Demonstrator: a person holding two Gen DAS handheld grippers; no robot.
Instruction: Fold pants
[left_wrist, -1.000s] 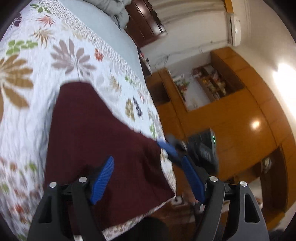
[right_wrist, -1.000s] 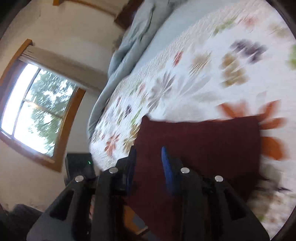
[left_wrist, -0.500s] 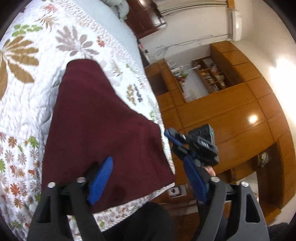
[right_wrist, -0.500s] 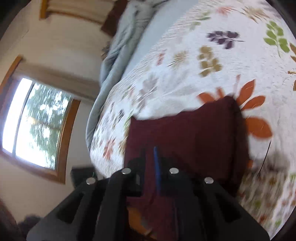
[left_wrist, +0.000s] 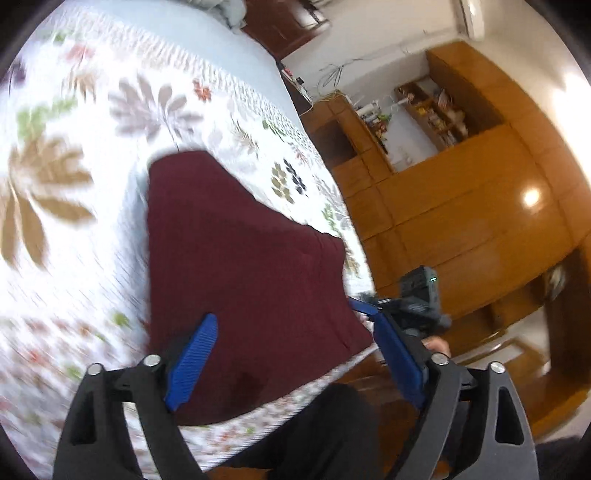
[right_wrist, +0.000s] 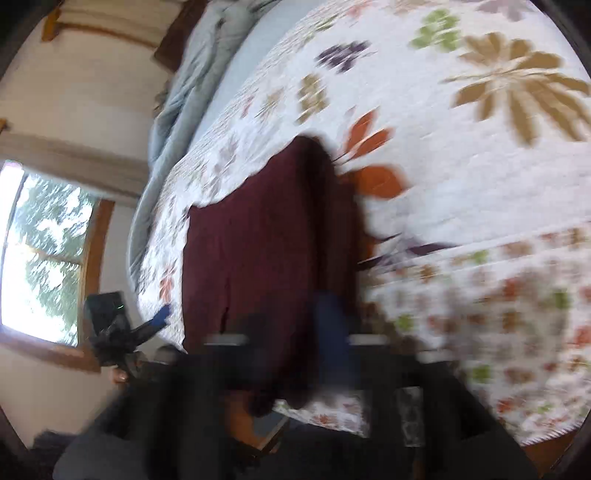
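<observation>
The maroon pants (left_wrist: 243, 273) lie folded flat on the floral quilt (left_wrist: 74, 184) near the bed's front edge; they also show in the right wrist view (right_wrist: 266, 251). My left gripper (left_wrist: 291, 354) is open and empty, hovering over the pants' near edge. In the left wrist view my right gripper (left_wrist: 364, 307) shows beyond the pants' right corner, off the bed edge. In its own view my right gripper (right_wrist: 295, 332) is heavily blurred, above the pants' near edge; its jaws cannot be made out. The left gripper shows there at the left (right_wrist: 159, 317).
A blue-grey sheet (left_wrist: 207, 48) and bunched duvet (right_wrist: 192, 74) lie further up the bed. Wooden cabinets and shelves (left_wrist: 461, 184) stand to the right of the bed, a window (right_wrist: 40, 251) on the other side. My dark-trousered legs (left_wrist: 314, 435) are at the bed's edge.
Both cameras swung and the views are blurred. The right gripper, nearly shut half a second ago, has shifted along the pants' near edge. The left gripper stays open over the pants.
</observation>
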